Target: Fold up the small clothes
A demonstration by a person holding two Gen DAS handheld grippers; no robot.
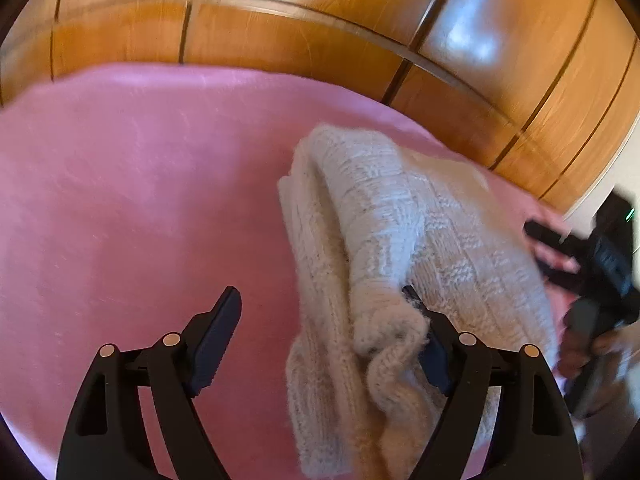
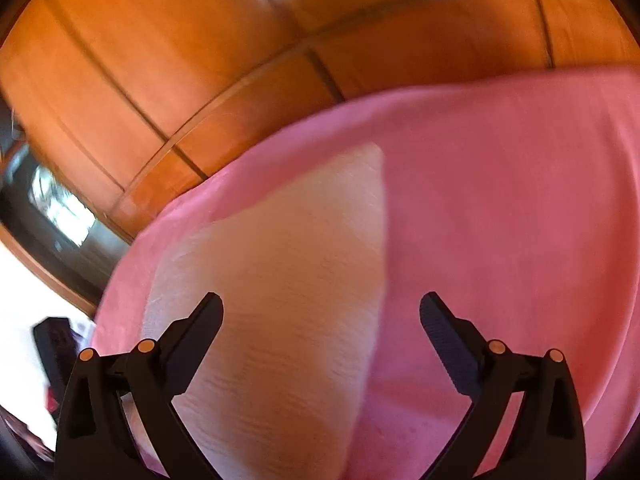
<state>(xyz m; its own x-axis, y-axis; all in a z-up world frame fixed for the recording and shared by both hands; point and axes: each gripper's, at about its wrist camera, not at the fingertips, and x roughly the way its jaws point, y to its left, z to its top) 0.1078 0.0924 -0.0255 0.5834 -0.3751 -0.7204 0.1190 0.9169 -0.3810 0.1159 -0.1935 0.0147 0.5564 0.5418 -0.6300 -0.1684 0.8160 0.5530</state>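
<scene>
so the cream knit sweater (image 1: 400, 264) is lying on the pink blanket (image 1: 140, 200), folded over on itself into a chunky bundle, and it's my landmark for everything here. behind it and past the blanket's far edge there's a wall of glossy wooden cabinet doors (image 1: 280, 40) with dark seams between the panels and a bright glare on them.

the left gripper (image 1: 324, 300) comes in from the near side of the sweater. its jaws are spread wide. the left-hand finger sits over bare blanket, well off the sweater's edge. the right-hand finger is up against a bunched ribbed bit, maybe a cuff or hem, that drapes over its tip and hides part of it. nothing is pinched between the 2 fingers though, the knit just hangs on that 1 side.

the right gripper (image 2: 320, 304) is also spread wide, about as far as it goes. in its own view the sweater (image 2: 288, 300) fills the space between the fingers and runs under the left-hand one, but i see no pad pressing on it. that view is pretty blurry, so the knit texture is mostly smeared. from the left wrist view the right gripper (image 1: 552, 252) shows up blurred at the far right side of the sweater, with a hand (image 1: 596, 344) wrapped round its handle.
</scene>
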